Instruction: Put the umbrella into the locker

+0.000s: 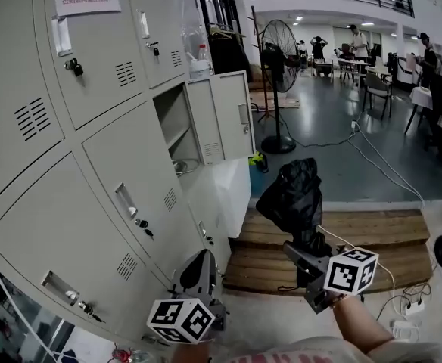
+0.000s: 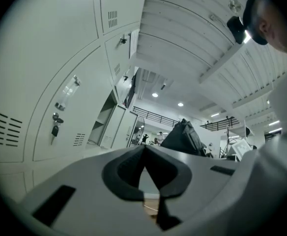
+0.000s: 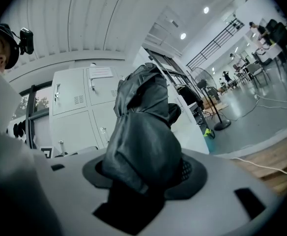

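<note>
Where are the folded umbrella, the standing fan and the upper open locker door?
folded umbrella (image 1: 293, 195), head view, middle of its black fabric.
standing fan (image 1: 280, 48), head view, its round cage.
upper open locker door (image 1: 228, 108), head view, its flat panel.

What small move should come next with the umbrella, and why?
Probably carry the right gripper, which clamps the black umbrella, forward toward the open locker compartment ahead on the left: the umbrella is held short of that opening, and its door stands open.

The open locker compartment (image 1: 177, 123) lies at 10 o'clock from the umbrella (image 1: 293, 199); the fan (image 1: 279, 51) stands behind at 12 o'clock.
</note>
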